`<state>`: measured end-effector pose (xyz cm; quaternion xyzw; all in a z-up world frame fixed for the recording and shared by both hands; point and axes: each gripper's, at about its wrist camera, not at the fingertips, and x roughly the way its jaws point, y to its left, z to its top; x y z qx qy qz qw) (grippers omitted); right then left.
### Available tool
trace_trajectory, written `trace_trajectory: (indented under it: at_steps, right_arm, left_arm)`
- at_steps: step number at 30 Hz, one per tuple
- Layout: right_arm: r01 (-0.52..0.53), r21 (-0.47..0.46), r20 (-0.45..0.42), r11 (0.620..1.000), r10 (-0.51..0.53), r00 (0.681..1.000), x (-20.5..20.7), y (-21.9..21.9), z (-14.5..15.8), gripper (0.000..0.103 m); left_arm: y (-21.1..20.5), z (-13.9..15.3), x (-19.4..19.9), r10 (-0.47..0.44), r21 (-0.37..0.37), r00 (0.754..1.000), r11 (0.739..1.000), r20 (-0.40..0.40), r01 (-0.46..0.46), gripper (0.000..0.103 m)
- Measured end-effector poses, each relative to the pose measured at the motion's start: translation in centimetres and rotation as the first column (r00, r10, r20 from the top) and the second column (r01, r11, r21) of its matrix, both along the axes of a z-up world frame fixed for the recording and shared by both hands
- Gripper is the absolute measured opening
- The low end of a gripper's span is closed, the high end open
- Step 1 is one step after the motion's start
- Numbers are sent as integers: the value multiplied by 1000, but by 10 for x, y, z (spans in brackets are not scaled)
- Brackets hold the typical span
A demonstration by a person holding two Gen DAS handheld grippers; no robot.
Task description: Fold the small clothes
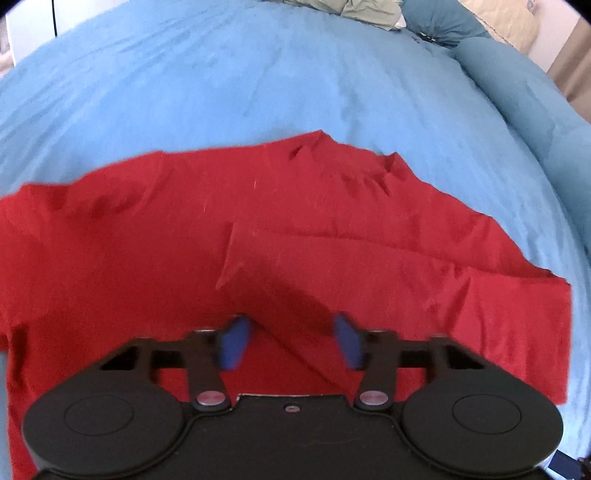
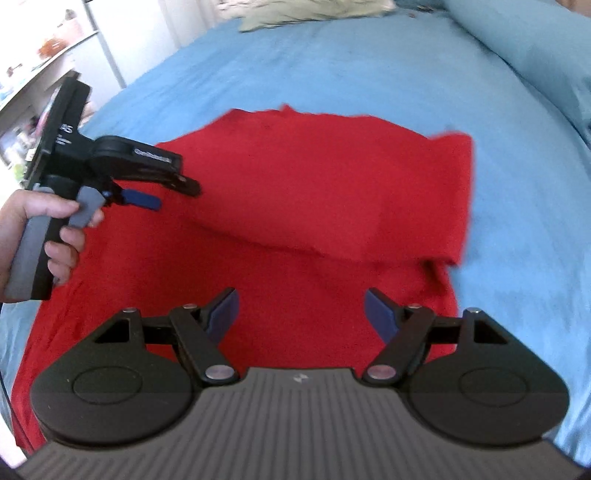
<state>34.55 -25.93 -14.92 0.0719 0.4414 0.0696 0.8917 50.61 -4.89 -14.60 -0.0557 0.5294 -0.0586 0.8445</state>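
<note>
A small red garment point(image 1: 184, 236) lies spread on a blue bedsheet point(image 1: 221, 81), with one part folded over on its right side point(image 1: 369, 266). My left gripper point(image 1: 291, 341) hovers over the garment's near part, open and empty. In the right wrist view the garment point(image 2: 295, 192) has a folded flap at the right point(image 2: 424, 199). My right gripper point(image 2: 300, 312) is open and empty above its near edge. The left gripper point(image 2: 147, 201) shows at the left of that view, held in a hand over the garment's left edge.
Blue pillows point(image 1: 517, 92) lie along the right side of the bed. A pale green pile of cloth point(image 2: 295, 11) sits at the far end. White shelves point(image 2: 44, 55) stand beyond the bed's left side.
</note>
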Motion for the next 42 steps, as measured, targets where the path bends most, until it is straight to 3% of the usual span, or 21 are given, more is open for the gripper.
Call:
trace_trajectory:
  at_steps: [1,3,7,11,14,21,25,29,31,33,35,38,39,40,42]
  right_arm:
    - [20,-5,-11,1000,-20,1000,-1,-3,-2,91]
    - [89,1,-41,996,-89,995,1,-13,-10,91]
    - [191,131,-62,973,-184,981,13,-34,-15,92]
    - [278,231,-85,932,-266,960,31,-45,-22,92]
    - [311,273,-83,910,-300,950,42,-51,-19,93]
    - [326,263,-95,908,-312,945,41,-53,-28,93]
    - [341,177,-51,923,-337,940,47,-55,-26,93]
    - [408,223,-78,885,-401,913,46,-76,-35,91]
    - [414,227,-83,881,-406,910,44,-80,-35,90]
    - [415,204,-85,887,-407,910,44,-79,-31,90]
    - [419,188,-92,889,-408,908,42,-79,-29,90]
    - [437,189,-113,879,-423,899,39,-77,-27,90]
    - [444,184,-119,877,-428,896,39,-75,-26,91]
    - [444,173,-119,879,-429,896,38,-72,-22,91]
    - [409,134,-70,903,-403,912,34,-57,-7,96]
  left_arm:
    - [-1,1,2,2,26,1000,1000,5,-2,4]
    - [-2,7,6,14,21,999,1000,31,-15,4]
    - [-4,33,4,-2,55,990,998,139,-6,4]
    - [10,66,-8,20,111,961,992,274,-52,4]
    - [29,73,-16,70,135,942,983,328,-120,4]
    - [53,29,-24,67,169,964,979,256,-113,4]
    - [63,17,-27,78,177,962,976,263,-128,4]
    - [72,9,-24,90,197,968,971,233,-138,8]
    - [74,9,-30,79,226,973,966,218,-129,21]
    - [76,9,-34,82,301,976,943,201,-141,33]
    - [84,8,-39,116,337,977,926,180,-172,33]
    - [95,12,-48,183,307,972,926,145,-220,33]
    - [90,17,-52,163,292,976,935,146,-200,44]
    - [81,21,-56,115,281,981,947,153,-155,63]
    - [61,28,-60,34,268,981,960,190,-85,81]
